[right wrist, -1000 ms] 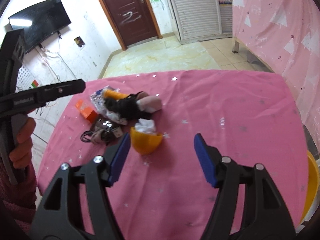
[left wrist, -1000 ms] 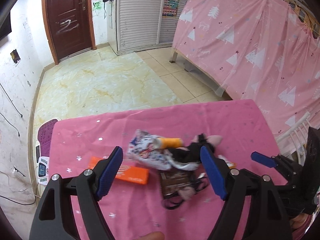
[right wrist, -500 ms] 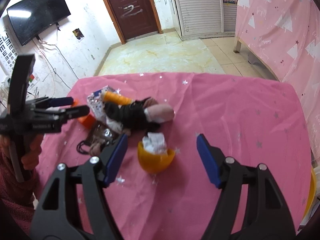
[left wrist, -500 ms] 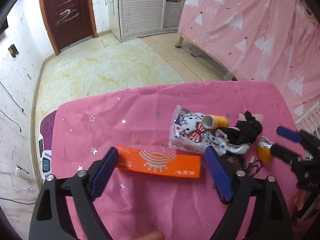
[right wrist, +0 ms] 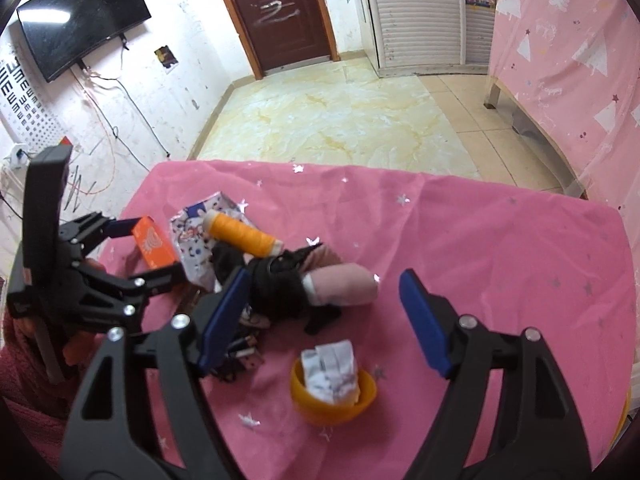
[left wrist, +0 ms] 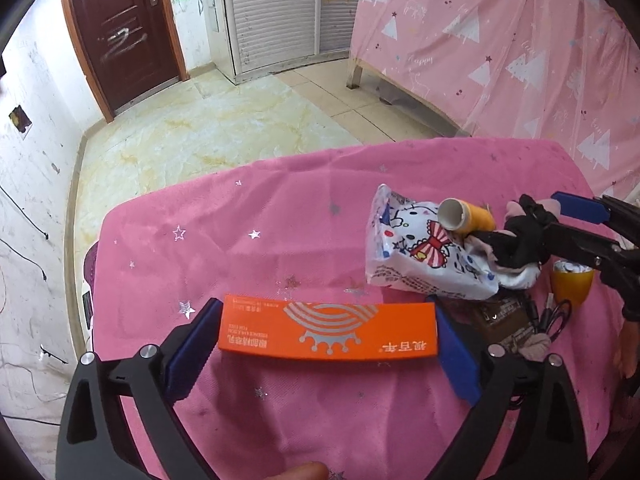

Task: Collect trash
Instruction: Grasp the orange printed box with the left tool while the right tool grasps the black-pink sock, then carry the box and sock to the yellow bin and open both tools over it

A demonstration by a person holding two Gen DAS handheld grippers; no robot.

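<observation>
The brown packet (left wrist: 502, 316) (print unreadable) lies half hidden under the cartoon wrapper (left wrist: 420, 256).

A flat box (left wrist: 328, 332) lies left of a printed wrapper (left wrist: 424, 256) on the table (left wrist: 240, 248).

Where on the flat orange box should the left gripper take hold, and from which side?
By its two short ends, from above. The orange box lies flat on the pink tablecloth, its long side running across between the blue pads of the left gripper. The jaws are opening and already bracket its length; neither pad visibly presses on it. Its ends look clear of the clutter.
</observation>
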